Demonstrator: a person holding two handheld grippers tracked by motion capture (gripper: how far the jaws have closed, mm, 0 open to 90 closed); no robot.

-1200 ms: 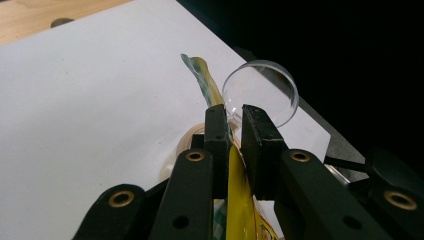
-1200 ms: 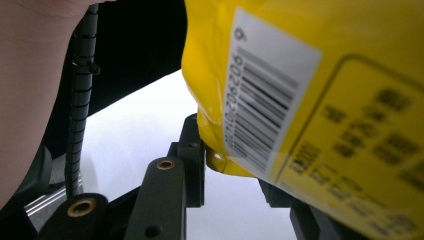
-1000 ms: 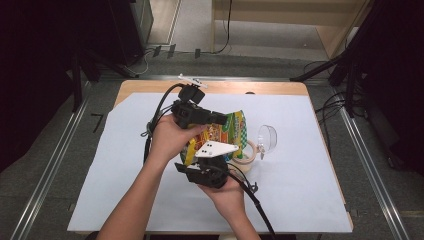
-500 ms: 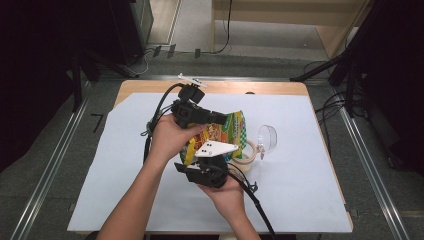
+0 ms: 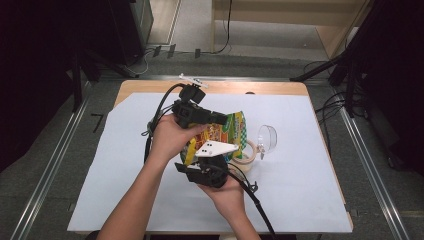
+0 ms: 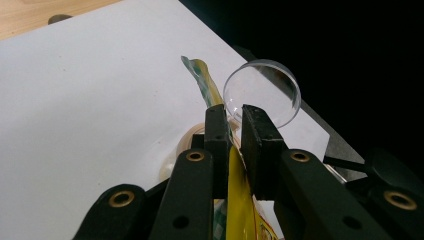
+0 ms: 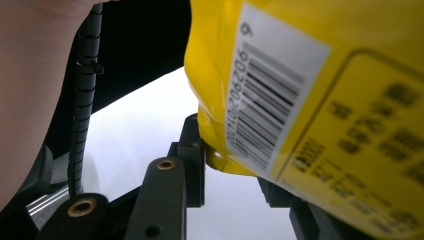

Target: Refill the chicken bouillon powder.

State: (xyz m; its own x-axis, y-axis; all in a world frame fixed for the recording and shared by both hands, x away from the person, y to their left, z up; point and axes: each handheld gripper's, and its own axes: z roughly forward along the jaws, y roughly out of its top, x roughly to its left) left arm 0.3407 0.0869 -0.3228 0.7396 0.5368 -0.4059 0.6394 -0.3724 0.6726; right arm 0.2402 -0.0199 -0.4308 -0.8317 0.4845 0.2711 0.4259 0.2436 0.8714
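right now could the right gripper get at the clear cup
Probably not yet: the right gripper is shut on the snack bag, which hangs between it and the clear cup. It would need to let go first.

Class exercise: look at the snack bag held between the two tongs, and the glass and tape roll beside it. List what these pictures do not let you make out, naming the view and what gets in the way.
- High view: the snack bag front print is too small to read, partly covered by the left tongs.
- Right gripper view: the bag's label text is blurred; the bag hides one jaw of the right tongs.
- High view: the tape roll is half hidden by the bag.
- Left gripper view: the glass foot sits behind the jaws.
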